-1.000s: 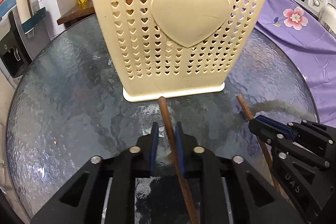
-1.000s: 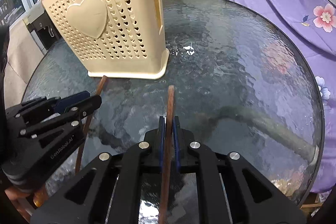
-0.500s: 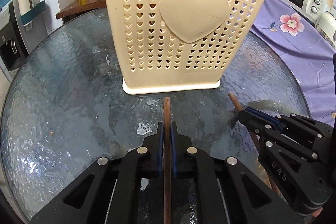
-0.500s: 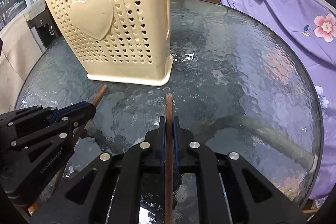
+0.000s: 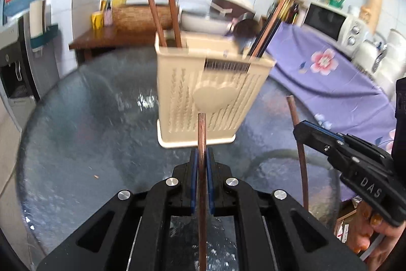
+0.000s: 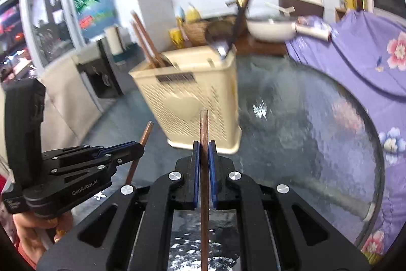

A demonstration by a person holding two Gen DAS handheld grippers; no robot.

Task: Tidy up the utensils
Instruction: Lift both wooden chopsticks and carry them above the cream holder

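Pinching one brown wooden chopstick between its blue pads, the left hand-held gripper is raised above the round textured-glass bench, facing the cream perforated plastic utensil basket. The right hand-held gripper likewise clamps a second brown wooden chopstick upright between its pads. More chopsticks and a metal spoon stand in the basket's compartments.

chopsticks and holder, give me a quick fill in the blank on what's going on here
1. Each gripper, left gripper and right gripper, is shut on one ____.
2. The cream utensil holder has a ____ shape on its front.
3. The holder stands on a round ____ table.

Missing words: chopstick; heart; glass
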